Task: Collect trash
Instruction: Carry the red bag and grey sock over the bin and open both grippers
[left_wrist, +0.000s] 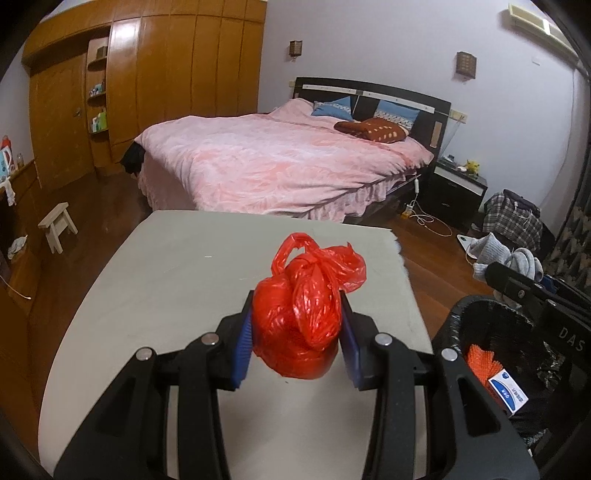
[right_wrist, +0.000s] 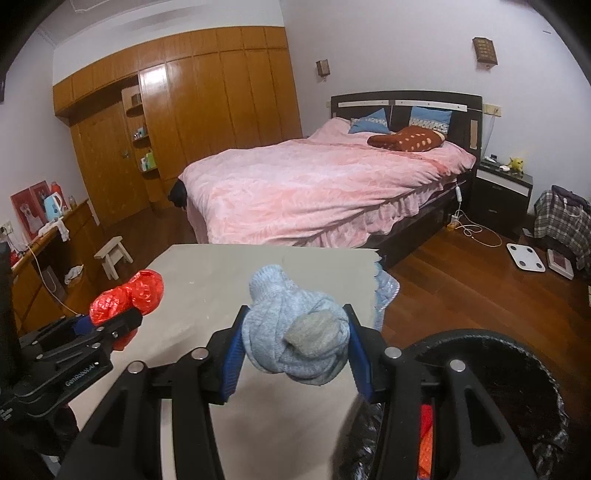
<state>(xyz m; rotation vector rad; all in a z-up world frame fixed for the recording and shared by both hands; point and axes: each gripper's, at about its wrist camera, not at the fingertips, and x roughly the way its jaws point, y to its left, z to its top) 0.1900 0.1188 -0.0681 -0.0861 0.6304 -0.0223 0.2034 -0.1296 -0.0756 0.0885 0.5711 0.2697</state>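
Note:
A tied red plastic bag (left_wrist: 303, 314) sits between the blue pads of my left gripper (left_wrist: 297, 343), which is shut on it over the grey table (left_wrist: 177, 266). The bag (right_wrist: 125, 299) and left gripper (right_wrist: 107, 328) also show at the left of the right wrist view. My right gripper (right_wrist: 295, 350) is shut on a knotted light blue sock bundle (right_wrist: 295, 332), held above the table's right side, next to the bin. The sock bundle (left_wrist: 498, 258) and right gripper show at the right of the left wrist view.
A black-lined trash bin (left_wrist: 517, 369) stands right of the table (right_wrist: 221, 273); it holds an orange net and a small box (left_wrist: 508, 391). The bin's rim (right_wrist: 491, 339) is under my right gripper. A pink bed (left_wrist: 280, 162), a stool (left_wrist: 57, 225) and wardrobes are beyond.

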